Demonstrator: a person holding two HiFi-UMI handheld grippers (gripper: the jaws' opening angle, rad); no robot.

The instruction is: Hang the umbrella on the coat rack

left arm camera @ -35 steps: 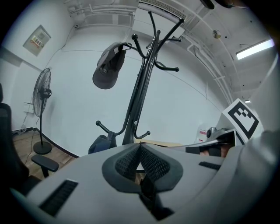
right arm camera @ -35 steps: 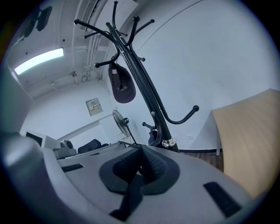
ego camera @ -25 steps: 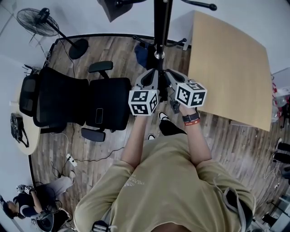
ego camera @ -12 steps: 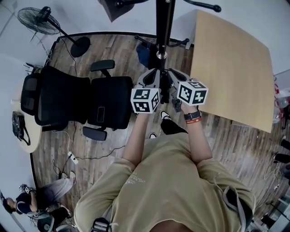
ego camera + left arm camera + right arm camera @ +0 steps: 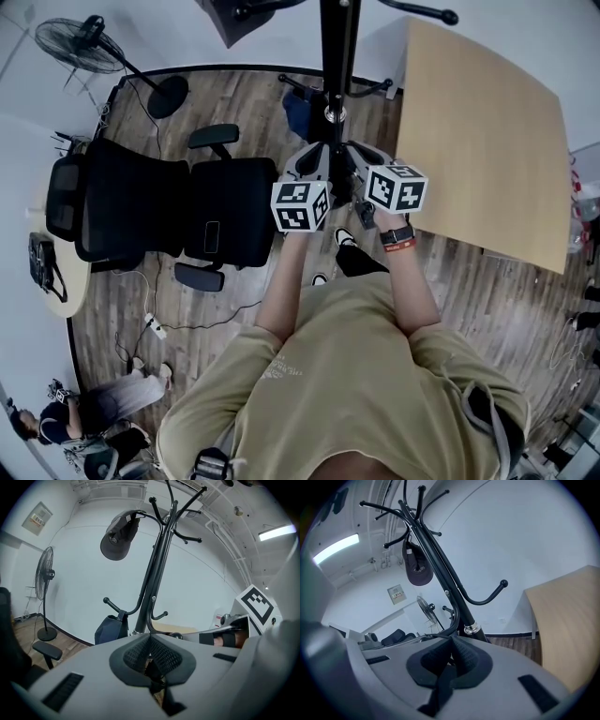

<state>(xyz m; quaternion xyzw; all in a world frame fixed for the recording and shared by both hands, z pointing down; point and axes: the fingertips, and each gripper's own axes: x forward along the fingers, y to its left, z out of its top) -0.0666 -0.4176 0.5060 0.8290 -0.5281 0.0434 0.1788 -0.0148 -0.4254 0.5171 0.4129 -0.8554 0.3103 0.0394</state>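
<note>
Two grippers, one coat rack (image 5: 336,56) just ahead, one cap (image 5: 117,538) high above. Left gripper (image 5: 150,641) and right gripper (image 5: 451,644) each clenched on one thin dark umbrella strap (image 5: 443,677) — umbrella (image 5: 362,217) apparently just below the right one.

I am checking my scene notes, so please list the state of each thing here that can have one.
left gripper: jaws shut on the umbrella
right gripper: jaws shut on the umbrella too
umbrella: held, not yet hung
coat rack: upright
cap: hanging high on the rack
blue bag: hanging low on the rack
fan: standing; running or not, cannot tell
</note>
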